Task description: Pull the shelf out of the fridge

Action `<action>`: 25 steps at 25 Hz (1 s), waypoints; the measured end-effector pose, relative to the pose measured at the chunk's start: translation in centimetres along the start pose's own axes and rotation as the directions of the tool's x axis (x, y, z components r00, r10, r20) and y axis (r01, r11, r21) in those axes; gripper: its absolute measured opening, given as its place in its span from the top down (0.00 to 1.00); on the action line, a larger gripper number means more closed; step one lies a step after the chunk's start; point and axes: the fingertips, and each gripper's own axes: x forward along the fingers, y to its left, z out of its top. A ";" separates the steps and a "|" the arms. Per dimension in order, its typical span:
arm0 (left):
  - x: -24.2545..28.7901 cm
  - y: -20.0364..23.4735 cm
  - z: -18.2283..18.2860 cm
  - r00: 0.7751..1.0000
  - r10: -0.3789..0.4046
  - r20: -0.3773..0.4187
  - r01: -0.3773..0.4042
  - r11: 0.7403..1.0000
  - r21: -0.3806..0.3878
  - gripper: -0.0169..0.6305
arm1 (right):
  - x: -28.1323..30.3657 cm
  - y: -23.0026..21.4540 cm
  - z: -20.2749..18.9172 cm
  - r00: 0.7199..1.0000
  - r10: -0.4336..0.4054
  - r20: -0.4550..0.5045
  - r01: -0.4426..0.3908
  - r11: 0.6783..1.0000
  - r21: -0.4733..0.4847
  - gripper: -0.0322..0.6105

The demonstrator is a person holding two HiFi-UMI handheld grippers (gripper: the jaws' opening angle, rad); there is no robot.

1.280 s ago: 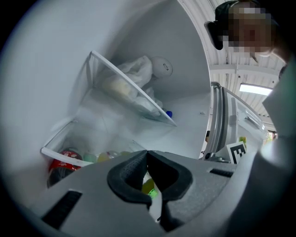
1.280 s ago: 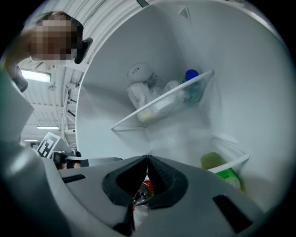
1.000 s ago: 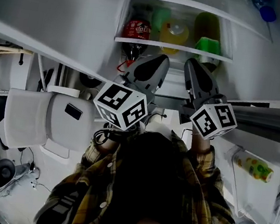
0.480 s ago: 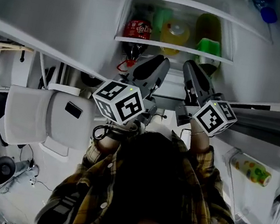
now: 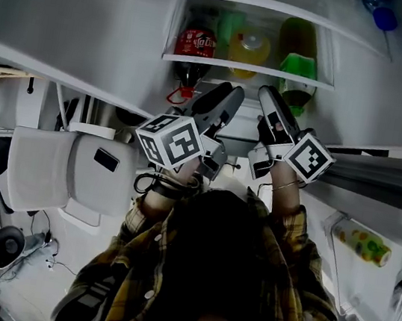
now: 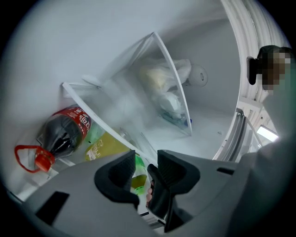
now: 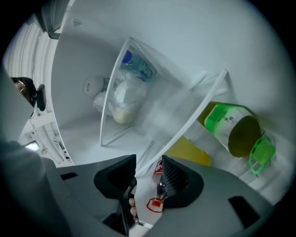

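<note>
So the shelf (image 5: 246, 69) is a clear glass pane with a white rim. It sits level inside the fridge (image 5: 87, 17), not pulled out, with its front edge facing the person. Both tools are right up at that front edge. The left tool (image 6: 145, 161) has its jaws opening and so does the right tool (image 7: 149, 166). Neither one's pads are pressing on the rim; the white edge just runs toward each gap. Stuff-wise, a cola bottle (image 6: 64, 134) with a red cap and a red carry ring lies on its side at the left, neck toward the front. A yellow bottle (image 5: 250, 49) is in the middle, and a green-labelled bottle (image 7: 233, 127) with a green loop handle is at the right. The rim cuts across all three in the head view, so I honestly can't tell if they're lying on the glass or just under it. Up at the higher shelf (image 5: 248, 3) there's a lumpy white plastic bag (image 7: 122, 99) and a blue-capped bottle (image 7: 132, 62).
</note>
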 end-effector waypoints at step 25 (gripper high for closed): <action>5.2 4.0 2.9 0.996 0.012 0.094 0.019 0.947 -0.320 0.72 | 4.6 -3.3 2.1 0.998 0.030 0.056 -0.045 0.958 0.282 0.68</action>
